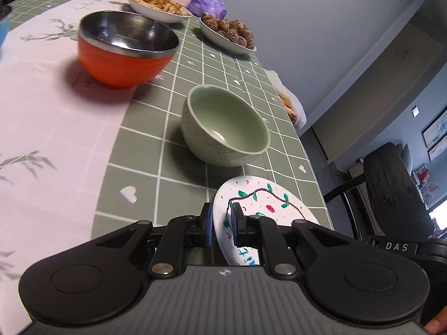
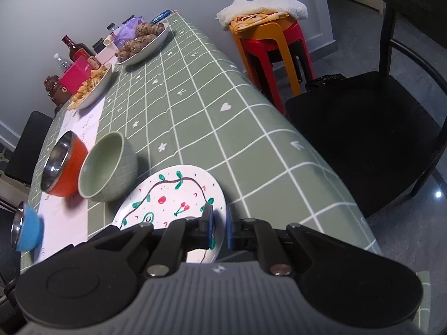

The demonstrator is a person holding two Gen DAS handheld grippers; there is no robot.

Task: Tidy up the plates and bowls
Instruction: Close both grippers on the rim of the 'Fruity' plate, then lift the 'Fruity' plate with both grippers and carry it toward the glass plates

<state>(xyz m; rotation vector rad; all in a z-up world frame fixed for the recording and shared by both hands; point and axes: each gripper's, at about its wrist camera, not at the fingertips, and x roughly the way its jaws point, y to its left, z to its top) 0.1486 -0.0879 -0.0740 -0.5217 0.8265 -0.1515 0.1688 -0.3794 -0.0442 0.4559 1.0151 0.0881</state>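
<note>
Left gripper [image 1: 221, 229] in the left wrist view: jaws narrow, blue pads either side of the near rim of the white round plate with painted green vine and red cherries [image 1: 262, 206], clamped on it. Plate sits at the near right edge of the green grid-pattern tablecloth [image 1: 178, 128]; whether it is lifted or flat, cannot tell. Just beyond the plate, apart from it, stands the pale green ceramic bowl with a lattice-textured outside [image 1: 223, 128], upright. Further left and back, the orange bowl with a steel inner lining [image 1: 125, 47] stands partly on the white printed table runner [image 1: 42, 111]. At the far end, two shallow oval dishes of food: a white oval dish of fried strips [image 1: 159, 5] and a white oval dish of brown round pieces [image 1: 227, 35]

Right wrist view: right gripper [image 2: 219, 227] also narrow, one blue pad over the plate's top face, the other outside the rim, gripping the plate [image 2: 173, 192] at its near right edge. Green bowl [image 2: 109, 167] is just beside the plate on its left, orange bowl [image 2: 64, 167] touching or nearly touching the green one, cannot tell which. A small blue bowl with a steel rim [image 2: 28, 231] sits near the left table edge on the runner. Off the table: black chair [image 2: 363, 134], stacked orange and red plastic stools [image 2: 271, 47] with a white towel [image 2: 262, 7] on top
</note>
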